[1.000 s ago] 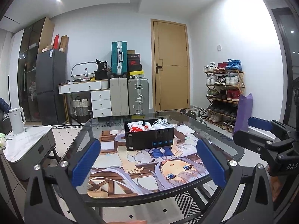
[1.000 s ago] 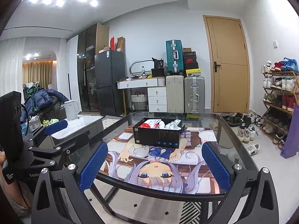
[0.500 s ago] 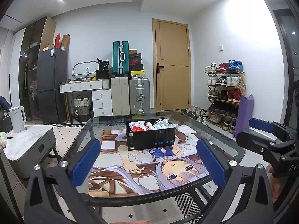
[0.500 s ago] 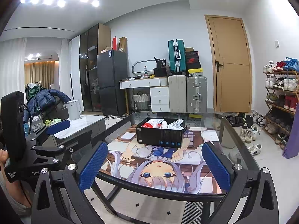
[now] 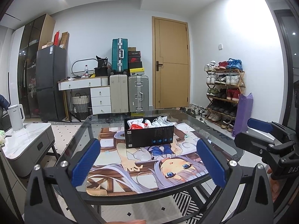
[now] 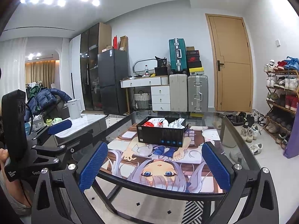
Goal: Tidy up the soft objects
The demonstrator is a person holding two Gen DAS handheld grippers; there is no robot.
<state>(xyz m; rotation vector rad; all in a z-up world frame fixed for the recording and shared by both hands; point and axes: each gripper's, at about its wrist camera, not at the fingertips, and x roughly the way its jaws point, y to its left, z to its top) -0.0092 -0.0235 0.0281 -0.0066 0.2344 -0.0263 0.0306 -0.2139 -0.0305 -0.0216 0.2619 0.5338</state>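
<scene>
Soft things — a red-and-white bundle (image 5: 137, 126) and a white bundle (image 5: 162, 122) — lie inside a black box (image 5: 150, 137) that stands on a printed mat (image 5: 149, 168) spread over a glass table (image 5: 78, 140), straight ahead of both claws and well apart from them. From the right wrist view the same box (image 6: 162, 135) sits ahead and slightly to the left of centre, with the red-and-white bundle (image 6: 149, 123) towards its left end and the white bundle (image 6: 177, 122) towards its right. The left claw (image 5: 148, 165) is released, its blue pads (image 5: 85, 165) spread wide with nothing between them, held level with the near edge of the table. The right claw (image 6: 154, 167) is likewise released and empty, its blue pads (image 6: 215, 166) framing the mat — it too hangs at the near edge. Each claw shows in the other's camera: the right claw (image 5: 265, 138) at the right side of the left view, the left claw (image 6: 46, 145) at the left side of the right view.
</scene>
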